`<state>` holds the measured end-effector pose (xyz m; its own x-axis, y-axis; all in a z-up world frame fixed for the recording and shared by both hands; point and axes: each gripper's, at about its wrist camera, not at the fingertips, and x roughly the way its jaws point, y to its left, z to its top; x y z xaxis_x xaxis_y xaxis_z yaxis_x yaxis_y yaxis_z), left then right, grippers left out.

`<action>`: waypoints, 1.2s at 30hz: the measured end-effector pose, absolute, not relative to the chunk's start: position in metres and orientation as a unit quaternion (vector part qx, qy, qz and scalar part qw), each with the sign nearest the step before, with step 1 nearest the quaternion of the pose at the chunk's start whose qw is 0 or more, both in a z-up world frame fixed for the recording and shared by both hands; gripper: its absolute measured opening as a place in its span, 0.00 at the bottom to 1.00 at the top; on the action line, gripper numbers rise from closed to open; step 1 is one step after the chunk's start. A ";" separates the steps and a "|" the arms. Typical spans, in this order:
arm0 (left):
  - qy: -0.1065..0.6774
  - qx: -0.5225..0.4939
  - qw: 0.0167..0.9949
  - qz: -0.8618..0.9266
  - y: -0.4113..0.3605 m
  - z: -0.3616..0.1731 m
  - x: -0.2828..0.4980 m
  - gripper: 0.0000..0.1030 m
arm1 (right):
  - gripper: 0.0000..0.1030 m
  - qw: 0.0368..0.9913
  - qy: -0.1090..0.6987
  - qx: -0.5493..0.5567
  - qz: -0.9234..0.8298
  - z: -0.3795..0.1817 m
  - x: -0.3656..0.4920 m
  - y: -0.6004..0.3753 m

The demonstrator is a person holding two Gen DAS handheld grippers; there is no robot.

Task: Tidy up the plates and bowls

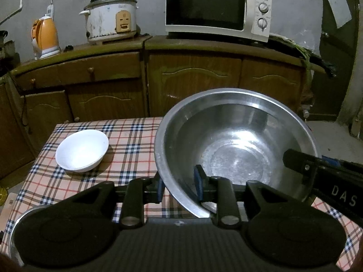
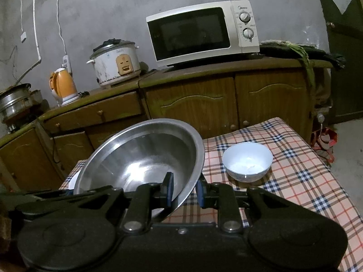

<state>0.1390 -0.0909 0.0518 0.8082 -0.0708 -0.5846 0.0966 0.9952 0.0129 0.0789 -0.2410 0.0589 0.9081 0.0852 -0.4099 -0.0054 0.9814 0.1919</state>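
Note:
A large steel bowl (image 1: 236, 140) (image 2: 140, 156) hangs tilted over the checked table (image 1: 133, 140) (image 2: 295, 181), held by both grippers. My left gripper (image 1: 179, 187) is shut on its near left rim. My right gripper (image 2: 184, 189) is shut on its near right rim, and its fingers (image 1: 301, 161) show at the right of the left wrist view. A shallow white bowl (image 1: 81, 150) lies on the cloth left of the steel bowl; only its edge (image 2: 73, 181) shows in the right wrist view. A deeper white bowl (image 2: 247, 161) stands on the cloth to the right.
Another metal rim (image 1: 13, 226) peeks out under my left gripper at the near left. Behind the table runs a wooden cabinet (image 1: 195, 77) carrying a microwave (image 1: 215, 9), a rice cooker (image 1: 111, 18) and an orange kettle (image 1: 45, 36). A steel pot (image 2: 14, 102) stands far left.

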 end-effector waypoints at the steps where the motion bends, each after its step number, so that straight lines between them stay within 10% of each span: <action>1: 0.306 0.021 0.951 -0.045 -0.091 0.052 0.137 0.27 | 0.27 0.972 0.213 0.094 0.023 0.059 0.077 -0.242; 36: 0.319 0.020 0.945 -0.069 -0.105 0.037 0.104 0.29 | 0.27 0.970 0.221 0.102 0.009 0.046 0.036 -0.260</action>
<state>0.1037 -0.1048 0.0374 0.7869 -0.1170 -0.6058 0.1426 0.9898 -0.0059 0.0357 -0.2597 0.0455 0.9022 0.0631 -0.4266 0.0274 0.9789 0.2026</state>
